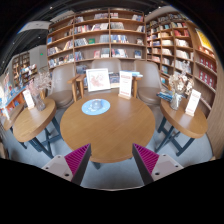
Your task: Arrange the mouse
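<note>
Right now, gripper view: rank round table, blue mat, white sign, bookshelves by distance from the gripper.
Gripper open, holding nothing.
1. Round table, just ahead of the fingers.
2. Blue mat, on the table's far part.
3. White sign, beyond the table.
4. Bookshelves, back wall.

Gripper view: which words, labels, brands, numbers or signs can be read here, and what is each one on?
None can be read.
White sign behind the round table: print too small.
Cards on the left table and the right table: too small.
Book spines on the shelves: blurred.
Blue disc on the round table: no legible text.
The hand-held gripper is open and bears no lettering.
</note>
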{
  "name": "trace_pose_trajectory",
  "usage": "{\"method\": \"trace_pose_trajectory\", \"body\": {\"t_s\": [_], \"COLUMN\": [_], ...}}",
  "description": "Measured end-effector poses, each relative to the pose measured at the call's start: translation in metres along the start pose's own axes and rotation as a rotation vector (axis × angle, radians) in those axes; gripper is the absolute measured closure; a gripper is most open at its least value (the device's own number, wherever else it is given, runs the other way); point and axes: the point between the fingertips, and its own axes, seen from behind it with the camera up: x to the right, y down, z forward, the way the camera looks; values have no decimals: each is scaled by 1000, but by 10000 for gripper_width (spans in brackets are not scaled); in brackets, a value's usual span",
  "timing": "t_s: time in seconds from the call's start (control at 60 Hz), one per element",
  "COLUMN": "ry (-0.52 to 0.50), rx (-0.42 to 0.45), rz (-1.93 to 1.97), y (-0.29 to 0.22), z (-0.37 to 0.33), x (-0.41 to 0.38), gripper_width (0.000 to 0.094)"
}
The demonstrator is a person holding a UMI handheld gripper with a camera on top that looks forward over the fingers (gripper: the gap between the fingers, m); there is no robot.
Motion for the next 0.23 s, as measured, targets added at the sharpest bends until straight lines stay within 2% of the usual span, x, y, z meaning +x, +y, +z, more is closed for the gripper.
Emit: {"method": "trace_pose_trajectory", "body": {"t_s": [0.233], "ry": [8], "rx": [37], "rz": [-27], "y": [-4], "z": [-10], "x": [0], "gripper_width": [90]}}
